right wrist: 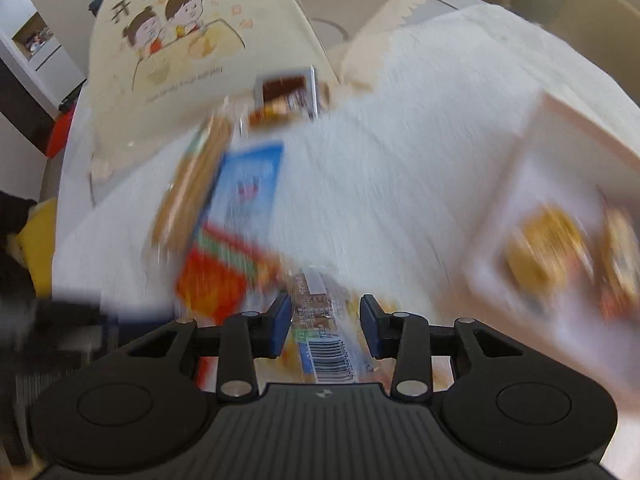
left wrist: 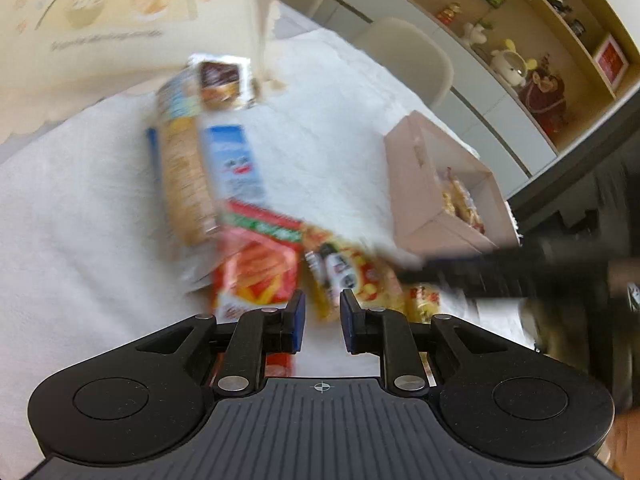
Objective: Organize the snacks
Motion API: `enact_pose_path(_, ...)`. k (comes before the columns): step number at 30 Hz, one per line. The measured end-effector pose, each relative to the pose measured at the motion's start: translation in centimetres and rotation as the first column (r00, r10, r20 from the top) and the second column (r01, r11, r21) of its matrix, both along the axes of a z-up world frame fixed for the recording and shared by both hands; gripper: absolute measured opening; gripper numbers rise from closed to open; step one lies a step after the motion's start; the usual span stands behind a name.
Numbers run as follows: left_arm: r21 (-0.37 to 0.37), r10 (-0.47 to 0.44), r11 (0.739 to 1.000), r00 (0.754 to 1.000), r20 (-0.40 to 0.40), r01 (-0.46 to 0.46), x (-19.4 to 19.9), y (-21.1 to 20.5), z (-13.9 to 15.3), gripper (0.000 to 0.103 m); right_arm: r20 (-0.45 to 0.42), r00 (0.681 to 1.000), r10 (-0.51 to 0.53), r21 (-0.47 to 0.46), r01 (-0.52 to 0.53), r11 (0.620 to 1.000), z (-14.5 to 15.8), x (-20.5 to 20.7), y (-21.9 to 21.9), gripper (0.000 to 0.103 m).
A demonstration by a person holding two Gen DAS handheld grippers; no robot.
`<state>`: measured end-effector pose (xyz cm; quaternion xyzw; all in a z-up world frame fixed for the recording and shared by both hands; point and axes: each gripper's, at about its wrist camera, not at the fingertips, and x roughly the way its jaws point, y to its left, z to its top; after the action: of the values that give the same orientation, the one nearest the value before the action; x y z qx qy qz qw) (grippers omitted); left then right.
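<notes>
Between my right gripper's (right wrist: 323, 322) spread fingers lies a barcoded snack packet (right wrist: 326, 344), long axis pointing toward twelve o'clock; my left gripper (left wrist: 322, 322) is parted, empty.

A white cloth (left wrist: 340, 128) covers the table, pale chairs (left wrist: 408, 56) stand along its far edge, and behind them a wall shelf (left wrist: 520, 40) holds small figurines (left wrist: 516, 66) and a red frame (left wrist: 611, 58)
</notes>
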<state>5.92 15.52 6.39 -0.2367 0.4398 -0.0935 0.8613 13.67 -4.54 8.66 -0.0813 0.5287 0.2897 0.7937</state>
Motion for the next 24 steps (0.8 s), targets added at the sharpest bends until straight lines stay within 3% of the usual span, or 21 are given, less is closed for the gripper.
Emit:
enact_pose_path(7,0.128,-0.130,0.984,0.991,0.038,0.124,6.5,-4.0,0.5,0.022,0.065,0.973,-0.219,-0.020,0.221,0.975,-1.7,-3.6,-7.7,0.037)
enact_pose_path(9,0.191,-0.135,0.973,0.991,0.021,0.128,8.7,-4.8,-0.4,0.022,0.090,0.958,-0.272,-0.046,0.276,0.960,-2.5,-4.3,-8.7,0.037)
enact_pose_path(12,0.213,-0.161,0.963,0.986,-0.040,0.166,10.5,-5.0,-2.3,0.022,0.065,0.946,-0.317,-0.030,0.319,0.947,-3.7,-5.2,-10.0,0.039)
enact_pose_path(16,0.202,-0.220,0.951,0.972,-0.087,0.233,9.0,-4.8,-3.2,0.022,0.093,0.934,-0.346,-0.052,0.352,0.935,-5.3,-6.3,-10.5,0.063)
enact_pose_path(20,0.192,-0.323,0.920,0.938,-0.128,0.343,5.7,-5.4,-3.1,0.023,0.139,0.929,-0.343,-0.046,0.352,0.935,-5.8,-7.3,-10.5,0.074)
enact_pose_path(24,0.263,-0.347,0.900,0.936,-0.055,0.349,2.6,-5.6,-1.1,0.023,0.176,0.922,-0.344,-0.053,0.358,0.932,-6.2,-7.9,-9.9,0.080)
